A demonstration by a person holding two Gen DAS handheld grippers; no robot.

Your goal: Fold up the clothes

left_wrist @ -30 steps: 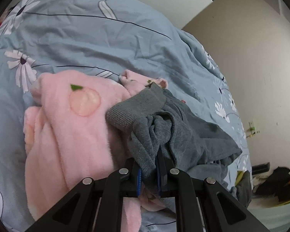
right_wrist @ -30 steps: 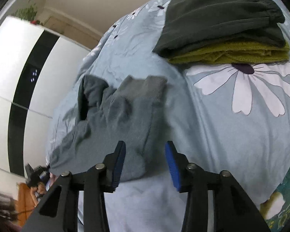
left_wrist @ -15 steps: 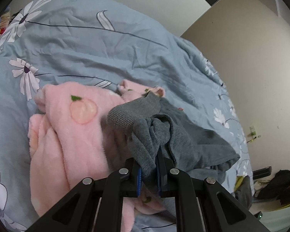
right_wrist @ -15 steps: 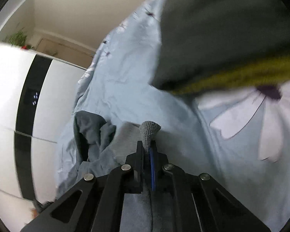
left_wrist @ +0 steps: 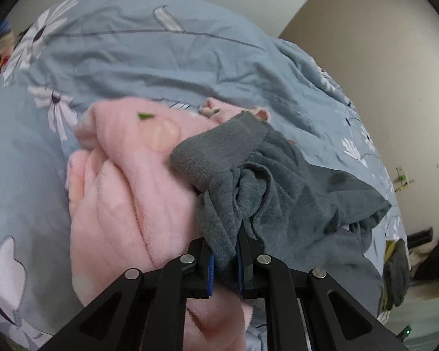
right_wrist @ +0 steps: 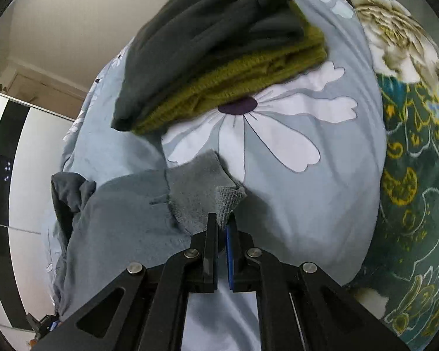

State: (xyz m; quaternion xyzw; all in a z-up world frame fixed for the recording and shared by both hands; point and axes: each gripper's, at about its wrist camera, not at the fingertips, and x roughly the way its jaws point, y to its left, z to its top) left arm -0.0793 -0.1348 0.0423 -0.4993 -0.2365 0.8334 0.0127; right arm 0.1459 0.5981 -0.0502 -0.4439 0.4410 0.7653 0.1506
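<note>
A grey sweatshirt [left_wrist: 292, 193] lies bunched on the blue flowered bed cover, partly over a pink fleece garment [left_wrist: 125, 181]. My left gripper [left_wrist: 225, 251] is shut on a fold of the grey sweatshirt near its ribbed cuff [left_wrist: 219, 149]. In the right wrist view the same grey sweatshirt [right_wrist: 125, 222] spreads to the left, and my right gripper [right_wrist: 222, 228] is shut on its other ribbed cuff [right_wrist: 228, 199].
A folded stack, a dark garment [right_wrist: 213, 29] on an olive knit [right_wrist: 248, 79], sits on the bed cover [right_wrist: 292, 219] beyond my right gripper. A green flowered quilt [right_wrist: 418, 175] lies at right. A wardrobe [right_wrist: 11, 175] stands at left. Dark clothes lie on the floor [left_wrist: 430, 260].
My right gripper closed on the grey cuff and swung toward the folded stack. My left gripper kept its hold and drew the sweatshirt slightly over the pink garment.
</note>
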